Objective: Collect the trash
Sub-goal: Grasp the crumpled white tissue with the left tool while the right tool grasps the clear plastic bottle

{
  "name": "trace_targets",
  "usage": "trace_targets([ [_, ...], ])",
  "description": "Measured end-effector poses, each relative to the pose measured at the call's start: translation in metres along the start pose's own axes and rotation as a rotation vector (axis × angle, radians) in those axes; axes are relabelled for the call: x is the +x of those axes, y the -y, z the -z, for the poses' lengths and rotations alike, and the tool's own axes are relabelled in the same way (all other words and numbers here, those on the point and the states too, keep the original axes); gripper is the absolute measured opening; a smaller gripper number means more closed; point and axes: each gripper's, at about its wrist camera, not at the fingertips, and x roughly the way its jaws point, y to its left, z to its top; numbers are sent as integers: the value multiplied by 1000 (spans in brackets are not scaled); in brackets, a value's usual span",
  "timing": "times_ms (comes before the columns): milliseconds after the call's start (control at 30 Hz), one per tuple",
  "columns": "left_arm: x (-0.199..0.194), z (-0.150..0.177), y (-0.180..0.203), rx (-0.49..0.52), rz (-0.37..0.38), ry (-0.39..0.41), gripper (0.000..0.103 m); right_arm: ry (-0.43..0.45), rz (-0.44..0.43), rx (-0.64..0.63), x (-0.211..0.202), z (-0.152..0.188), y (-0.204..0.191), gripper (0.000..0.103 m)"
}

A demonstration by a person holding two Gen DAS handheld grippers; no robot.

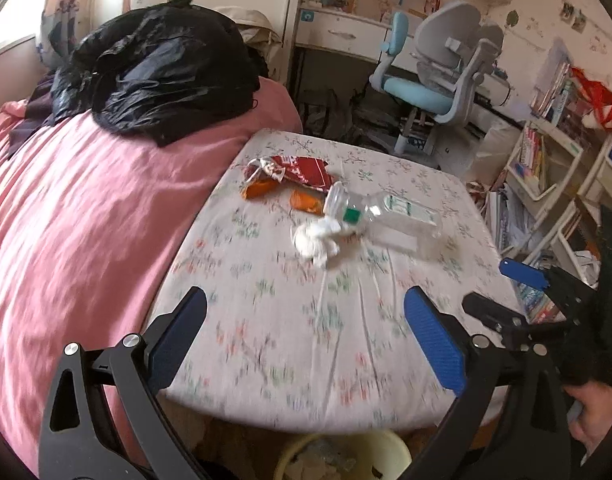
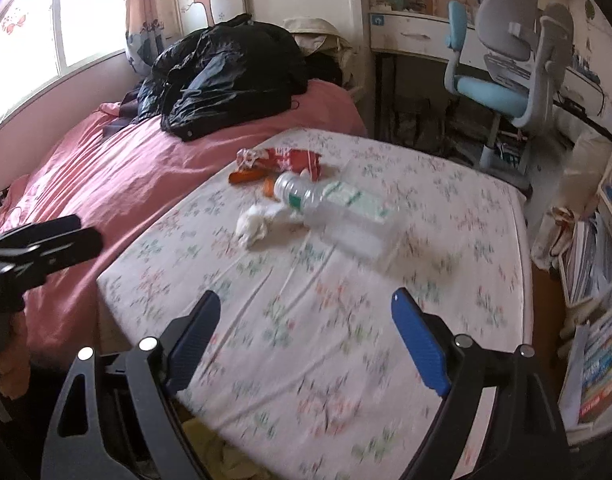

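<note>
We hold both grippers low at the near edge of the bed (image 1: 326, 332), and neither has anything in it: the left gripper (image 1: 306, 328) has its jaws spread wide apart, and so does the right gripper (image 2: 306, 332). The trash lies together further up the floral sheet, well apart from both: a clear plastic bottle (image 1: 386, 216) on its side, a crumpled white tissue (image 1: 316, 242) touching its neck end, a red snack wrapper (image 1: 301, 170) behind it, and two orange wrappers (image 1: 261, 189) just beside the red one. We judge that nothing has been collected yet. The likeliest trouble is the bottle: it is smooth and round, lying on soft bedding, so jaws closing off-centre could squirt it away or roll it toward the far edge, where it would drop to the cluttered floor by the desk chair (image 1: 434, 80). The tissue and wrappers are thin and flat, so a shallow pinch may catch the sheet instead, or drag neighbouring pieces along. Below the near edge, a pale yellow bin (image 1: 342, 456) shows in the left wrist view; it seems to hold some crumpled stuff already, though we cannot tell what. A release made too far back would land on the bed, not in it.
</note>
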Motion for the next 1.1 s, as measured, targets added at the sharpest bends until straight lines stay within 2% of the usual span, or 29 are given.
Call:
trace_targets([
  [133,56,-17,6,31,-21,-82,95,-29,-14,26,17,-5,6,84],
  [267,111,-29,11,52,-37,-160,95,-61,6,-51,29,-5,2,85],
  [433,151,-33,8,64,-68,-201,92,-73,27,-34,51,-14,20,85],
  [567,176,-34,1,23,-50,-236,90,-61,32,-1,63,-26,32,85],
  [667,185,-35,3,48,-62,-236,75,-53,38,-20,71,-32,31,85],
  [733,186,-36,7,84,-83,-238,44,-44,44,-56,76,-36,27,85],
  [800,185,-41,4,73,-39,-276,25,-33,49,-94,79,-40,24,86],
  [867,180,-45,-1,40,28,-311,25,-16,53,-140,83,-45,21,87],
  [933,168,-51,-4,57,45,-296,24,-6,65,-171,91,-52,21,87],
  [1100,109,-78,-13,108,30,-122,25,-42,64,-177,119,-65,30,88],
])
